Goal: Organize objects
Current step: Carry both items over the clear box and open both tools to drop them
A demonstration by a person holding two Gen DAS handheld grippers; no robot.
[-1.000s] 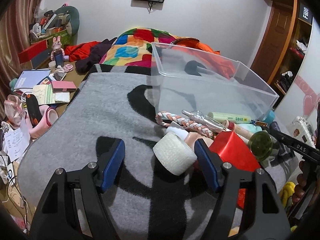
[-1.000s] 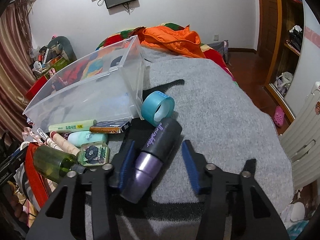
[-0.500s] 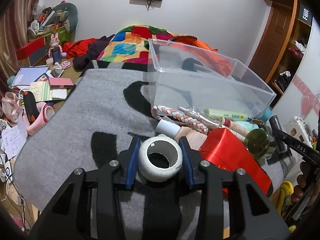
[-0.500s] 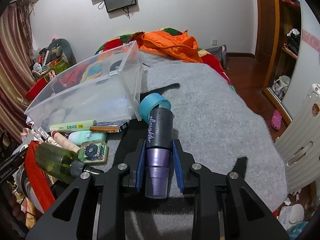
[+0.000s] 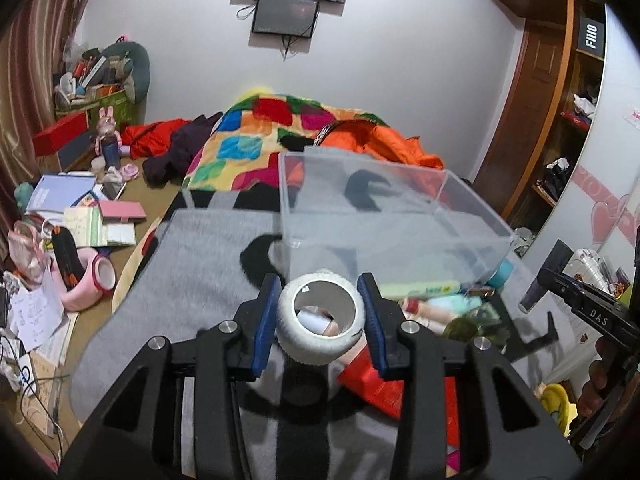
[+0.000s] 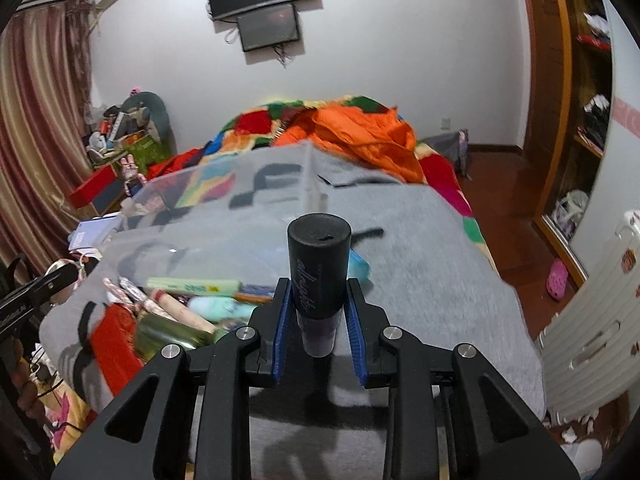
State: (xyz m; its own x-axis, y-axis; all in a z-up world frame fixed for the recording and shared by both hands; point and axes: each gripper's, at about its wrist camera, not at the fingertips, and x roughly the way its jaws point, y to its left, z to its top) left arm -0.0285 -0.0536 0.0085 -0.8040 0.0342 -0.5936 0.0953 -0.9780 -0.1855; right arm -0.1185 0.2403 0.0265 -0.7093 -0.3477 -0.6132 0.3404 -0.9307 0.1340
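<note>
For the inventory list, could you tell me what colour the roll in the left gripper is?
White, seen best in the left wrist view: tape roll.

Clear glossy plastic bin [image 5: 396, 216], rough white woven tape roll [image 5: 322, 330], matt black plastic bottle [image 6: 319, 268], fuzzy grey cloth blanket [image 6: 432, 264], glossy wooden wardrobe [image 5: 532, 92].

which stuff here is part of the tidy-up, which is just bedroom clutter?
In the job:
- white tape roll, clamped in left gripper
- black-and-purple bottle, clamped in right gripper
- clear plastic bin, nothing visible inside
- pile in front of it: green tube, red box, green glass bottle

Just lying about:
- patchwork quilt
- orange jacket
- wall screen
</note>
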